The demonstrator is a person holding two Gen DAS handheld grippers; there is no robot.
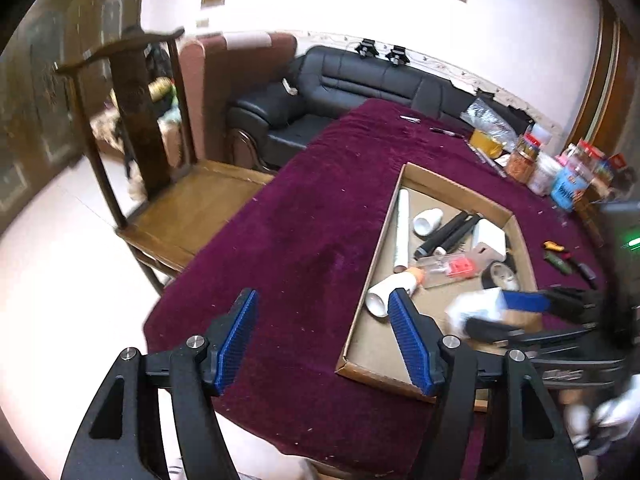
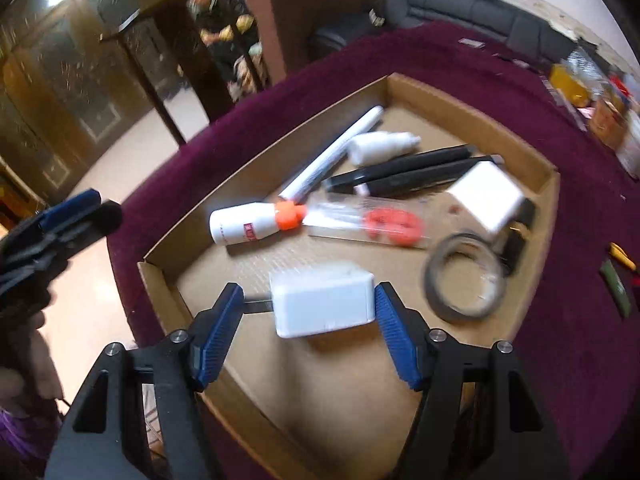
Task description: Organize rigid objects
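My right gripper [image 2: 308, 300] hangs just above the floor of a shallow cardboard tray [image 2: 440, 100], shut on a white adapter block [image 2: 324, 304]. The block's short metal prongs meet the left pad, and its far end meets the right pad. In the tray lie a white bottle with an orange cap [image 2: 248, 228], a clear case with a red part [image 2: 368, 224], a long white tube [image 2: 332, 156], two black sticks [image 2: 408, 176], a white square box [image 2: 486, 196] and a tape roll [image 2: 464, 276]. My left gripper [image 1: 323, 304] is open and empty over the purple cloth [image 1: 300, 240], by the tray's left wall [image 1: 384, 240].
Jars and packets [image 1: 532, 160] crowd the table's far right corner, and small tools [image 1: 560, 260] lie on the cloth right of the tray. A wooden chair [image 1: 192, 208] stands at the table's left side. A black sofa [image 1: 360, 80] sits behind the table.
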